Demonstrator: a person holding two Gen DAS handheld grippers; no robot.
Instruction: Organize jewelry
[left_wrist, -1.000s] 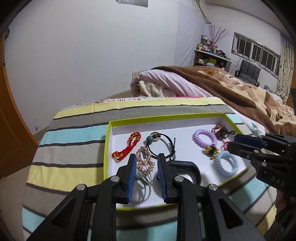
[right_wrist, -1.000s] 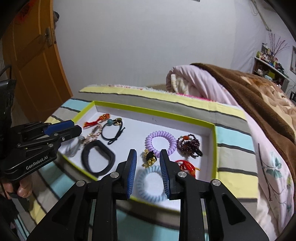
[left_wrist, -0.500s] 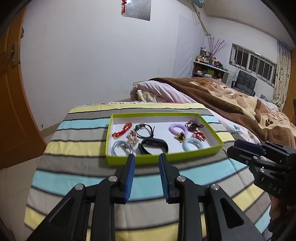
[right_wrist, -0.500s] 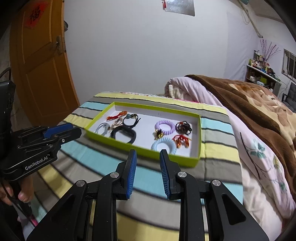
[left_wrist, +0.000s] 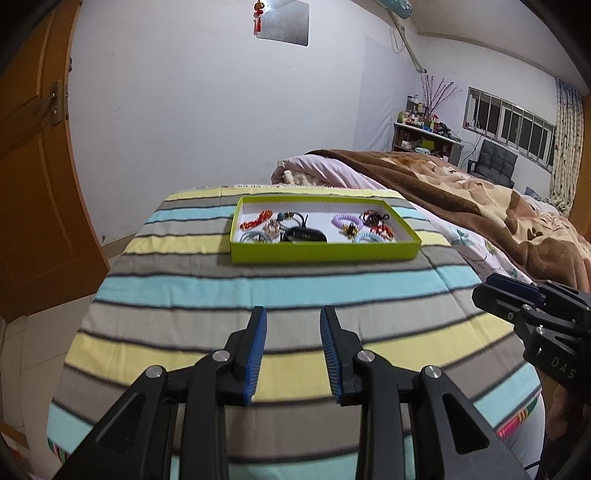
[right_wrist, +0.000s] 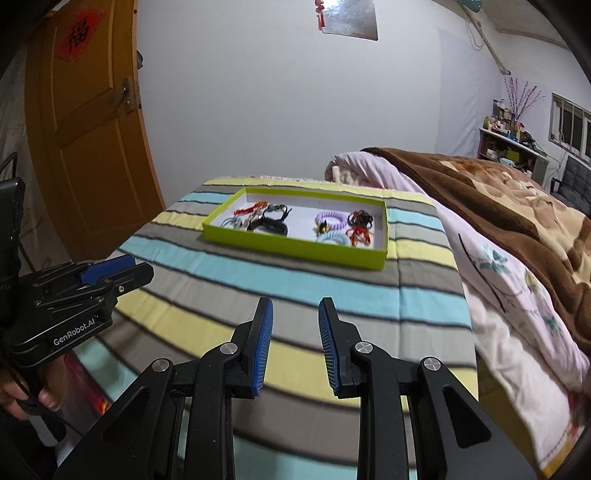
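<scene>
A lime-green tray (left_wrist: 325, 253) (right_wrist: 291, 245) sits at the far end of a striped cloth and holds several bracelets and hair ties: a black band (left_wrist: 303, 235) (right_wrist: 269, 226), a purple coil (left_wrist: 346, 220) (right_wrist: 331, 218), a light blue coil (left_wrist: 370, 238) (right_wrist: 331, 239) and a red braided piece (left_wrist: 256, 219). My left gripper (left_wrist: 291, 350) is open and empty, well short of the tray. My right gripper (right_wrist: 295, 343) is open and empty too. Each gripper shows at the edge of the other's view.
The striped cloth (left_wrist: 258, 295) covers a table whose left edge drops to the floor. A bed with a pink quilt (right_wrist: 498, 280) and brown blanket (left_wrist: 480, 199) lies to the right. An orange door (right_wrist: 85, 140) stands at the left.
Both grippers have pulled back from the tray toward the near end of the cloth and risen. The tray now looks small and far. Both stay open and empty.
</scene>
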